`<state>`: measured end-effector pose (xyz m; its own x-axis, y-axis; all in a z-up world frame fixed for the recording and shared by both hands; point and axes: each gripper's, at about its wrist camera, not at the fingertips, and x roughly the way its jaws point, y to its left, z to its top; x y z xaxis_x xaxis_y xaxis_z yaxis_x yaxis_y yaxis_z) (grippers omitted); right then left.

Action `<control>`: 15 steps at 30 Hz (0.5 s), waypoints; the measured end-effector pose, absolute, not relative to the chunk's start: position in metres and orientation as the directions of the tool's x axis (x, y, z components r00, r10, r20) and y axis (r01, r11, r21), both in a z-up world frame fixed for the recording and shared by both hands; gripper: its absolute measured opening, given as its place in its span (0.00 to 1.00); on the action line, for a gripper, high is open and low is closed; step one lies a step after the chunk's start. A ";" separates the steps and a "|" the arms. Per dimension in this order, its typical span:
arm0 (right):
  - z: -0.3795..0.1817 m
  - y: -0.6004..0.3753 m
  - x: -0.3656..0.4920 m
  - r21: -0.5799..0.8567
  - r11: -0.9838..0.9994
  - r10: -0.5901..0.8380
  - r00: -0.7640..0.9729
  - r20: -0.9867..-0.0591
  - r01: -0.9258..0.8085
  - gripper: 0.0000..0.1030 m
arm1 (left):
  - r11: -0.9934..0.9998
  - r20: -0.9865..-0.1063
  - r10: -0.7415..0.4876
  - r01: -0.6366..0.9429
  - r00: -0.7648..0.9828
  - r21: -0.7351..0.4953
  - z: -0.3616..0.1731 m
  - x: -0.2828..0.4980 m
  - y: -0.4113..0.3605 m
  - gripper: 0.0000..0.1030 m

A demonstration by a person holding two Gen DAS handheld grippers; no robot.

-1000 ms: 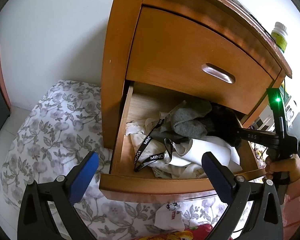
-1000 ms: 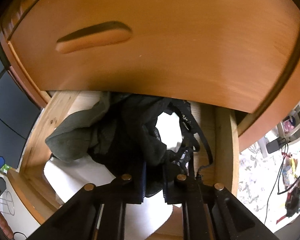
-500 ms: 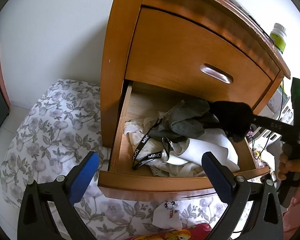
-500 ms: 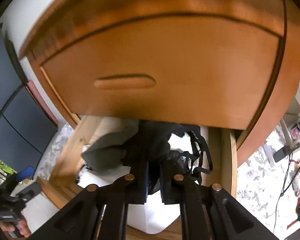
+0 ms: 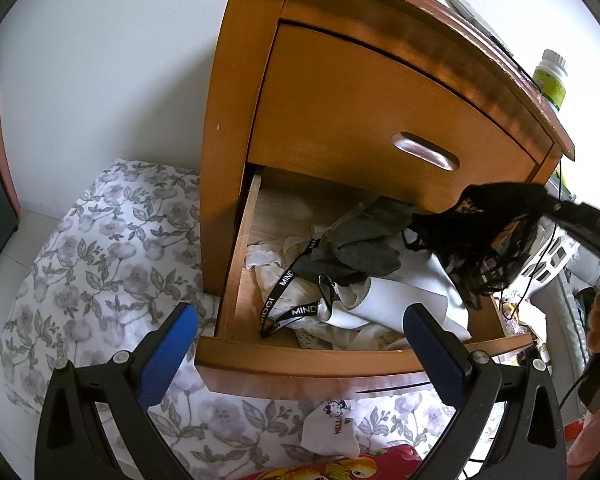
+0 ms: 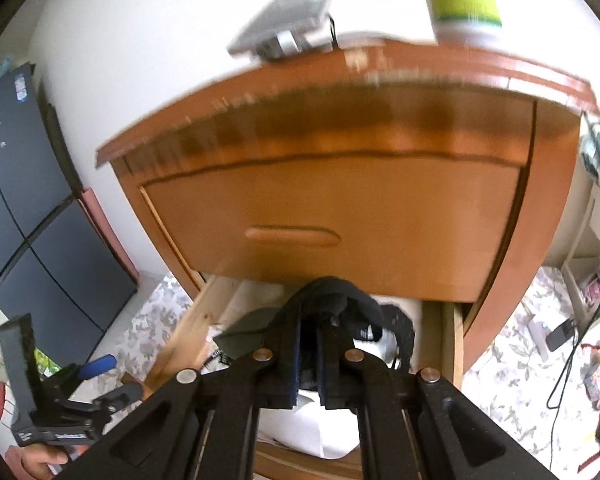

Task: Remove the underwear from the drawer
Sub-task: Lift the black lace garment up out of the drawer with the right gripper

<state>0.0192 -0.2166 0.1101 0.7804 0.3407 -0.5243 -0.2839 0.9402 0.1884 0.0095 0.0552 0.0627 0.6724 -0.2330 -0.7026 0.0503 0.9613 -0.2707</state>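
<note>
A black lace-trimmed underwear garment (image 5: pixel 496 232) is seen clenched between the jaws of the right gripper (image 6: pixel 309 364), lifted above the right side of the open lower wooden drawer (image 5: pixel 340 364), its fringe trailing over the pile. The left gripper (image 5: pixel 300 344) is held spread and empty nearby. Carrying clear is judged to remain.

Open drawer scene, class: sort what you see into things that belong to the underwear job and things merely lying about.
Belongs to the job:
black underwear
open lower drawer
right gripper, shut on it

Just lying about:
green-labelled bottle
grey garment
lanyard
floral bedding
</note>
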 end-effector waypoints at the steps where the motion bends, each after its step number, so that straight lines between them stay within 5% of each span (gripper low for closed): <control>1: 0.116 -0.217 0.014 0.186 0.939 0.343 0.789 -0.510 -0.288 0.06 | 0.961 -0.701 -0.233 0.051 0.673 -0.271 0.064 0.009 0.055 0.99; 15: 0.165 -0.222 -0.039 0.147 0.938 0.347 0.856 -0.382 -0.315 0.06 | 0.963 -0.676 -0.234 0.068 0.699 -0.263 0.083 -0.007 0.049 0.99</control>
